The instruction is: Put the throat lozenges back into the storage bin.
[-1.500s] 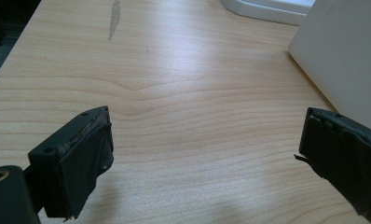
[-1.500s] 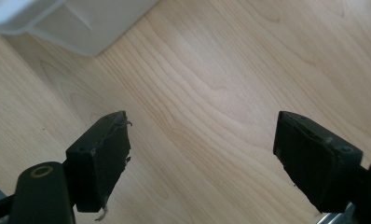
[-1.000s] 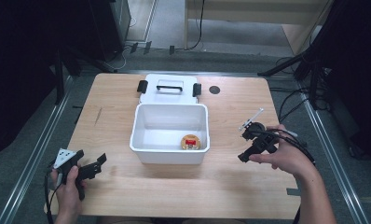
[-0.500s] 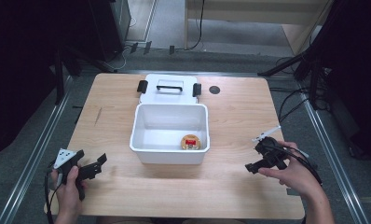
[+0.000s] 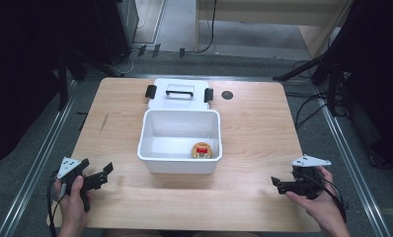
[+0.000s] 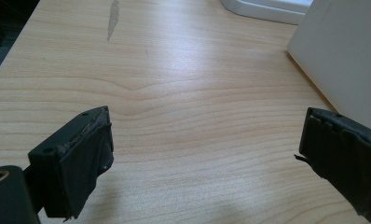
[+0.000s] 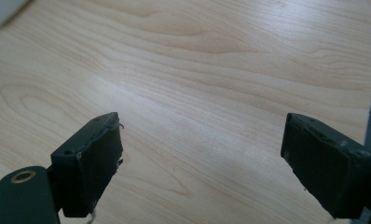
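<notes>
High view puts the left claw [image 5: 101, 176] at the near left corner of the counter [image 5: 263, 128], held in a hand [image 5: 72, 203], its jaws spread wide and empty over bare wood. Across the near edge, the right claw [image 5: 278, 184] sits at the near right corner in the other hand [image 5: 317, 205], likewise released with nothing between its jaws. Ahead of both claws and between them stands a white bin [image 5: 180, 140], open-topped, with a small round yellow and red item [image 5: 201, 150] on its floor toward the right claw's side. Just beyond the bin lies its white lid [image 5: 178, 94] with black latches.
</notes>
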The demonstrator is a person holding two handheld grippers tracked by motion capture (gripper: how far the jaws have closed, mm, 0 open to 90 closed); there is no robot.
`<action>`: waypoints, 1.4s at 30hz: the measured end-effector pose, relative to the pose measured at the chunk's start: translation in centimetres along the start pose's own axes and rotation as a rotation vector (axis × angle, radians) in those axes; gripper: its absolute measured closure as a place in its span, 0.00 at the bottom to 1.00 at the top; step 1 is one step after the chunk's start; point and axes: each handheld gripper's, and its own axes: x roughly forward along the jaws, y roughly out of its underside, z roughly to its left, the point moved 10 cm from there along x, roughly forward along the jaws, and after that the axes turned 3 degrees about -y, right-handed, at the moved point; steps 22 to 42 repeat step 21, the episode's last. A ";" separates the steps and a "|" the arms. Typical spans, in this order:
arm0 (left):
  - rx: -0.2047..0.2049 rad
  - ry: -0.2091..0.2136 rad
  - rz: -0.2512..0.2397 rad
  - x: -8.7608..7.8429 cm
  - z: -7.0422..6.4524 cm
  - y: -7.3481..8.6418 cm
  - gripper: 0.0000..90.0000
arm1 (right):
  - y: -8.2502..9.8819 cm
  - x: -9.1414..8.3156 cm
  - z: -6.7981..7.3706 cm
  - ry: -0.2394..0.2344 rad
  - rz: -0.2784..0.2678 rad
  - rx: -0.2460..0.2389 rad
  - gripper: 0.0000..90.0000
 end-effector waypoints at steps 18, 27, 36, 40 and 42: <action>-0.005 0.008 0.003 0.0 0.0 0.0 0.04 | 1.7 1.0 -2.5 0.027 -0.365 0.215 0.02; -0.005 0.007 0.003 0.0 0.0 0.0 0.04 | 1.6 1.1 -2.5 0.025 -0.364 0.225 0.02; -0.005 0.007 0.003 0.0 0.0 0.0 0.04 | 1.6 1.1 -2.5 0.025 -0.364 0.225 0.02; -0.005 0.007 0.003 0.0 0.0 0.0 0.04 | 1.6 1.1 -2.5 0.025 -0.364 0.225 0.02; -0.005 0.007 0.003 0.0 0.0 0.0 0.04 | 1.6 1.1 -2.5 0.025 -0.364 0.225 0.02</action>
